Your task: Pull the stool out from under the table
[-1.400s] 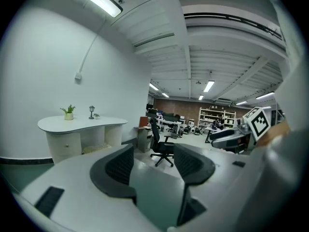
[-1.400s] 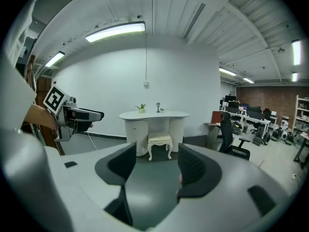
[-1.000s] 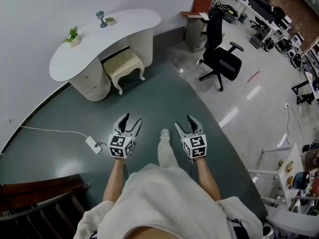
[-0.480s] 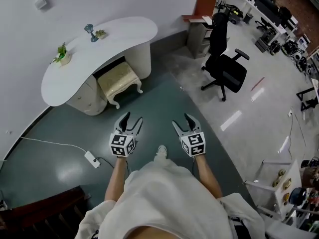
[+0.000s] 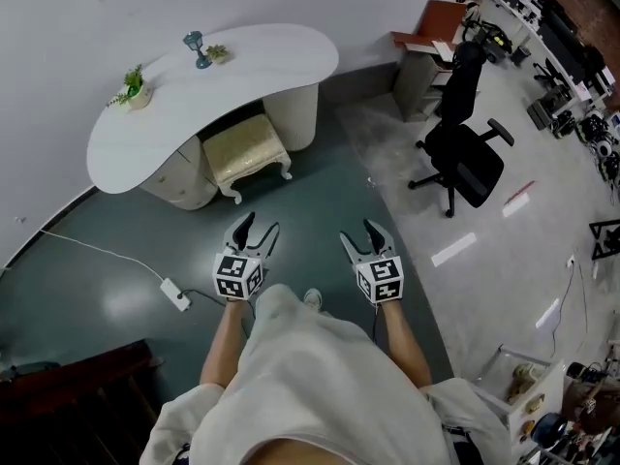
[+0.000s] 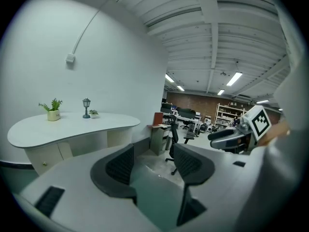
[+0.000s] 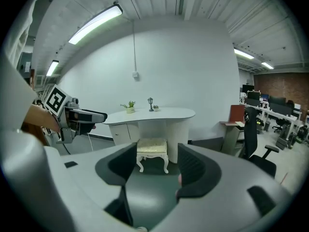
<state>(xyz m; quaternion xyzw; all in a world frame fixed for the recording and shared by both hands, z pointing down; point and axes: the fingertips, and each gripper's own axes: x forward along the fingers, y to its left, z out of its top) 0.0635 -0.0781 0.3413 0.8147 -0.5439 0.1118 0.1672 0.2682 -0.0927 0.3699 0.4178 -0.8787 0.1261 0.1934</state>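
Note:
A cream stool (image 5: pixel 247 151) with a padded seat and curved white legs stands half tucked under the curved white table (image 5: pixel 194 80). It also shows between my right jaws as the stool (image 7: pixel 152 150), some way ahead. My left gripper (image 5: pixel 255 232) and right gripper (image 5: pixel 364 236) are held side by side in front of the person, both open and holding nothing, well short of the stool. In the left gripper view the left gripper (image 6: pixel 152 163) points right of the table (image 6: pixel 67 125).
On the tabletop stand a small potted plant (image 5: pixel 132 87), a lamp-like ornament (image 5: pixel 197 44) and another tiny plant. A black office chair (image 5: pixel 467 159) sits to the right. A white power strip (image 5: pixel 175 294) with its cable lies on the green floor at left.
The view has shifted as the person walks; the table and stool sit slightly lower and nearer in frame. Both grippers keep the same open stance.

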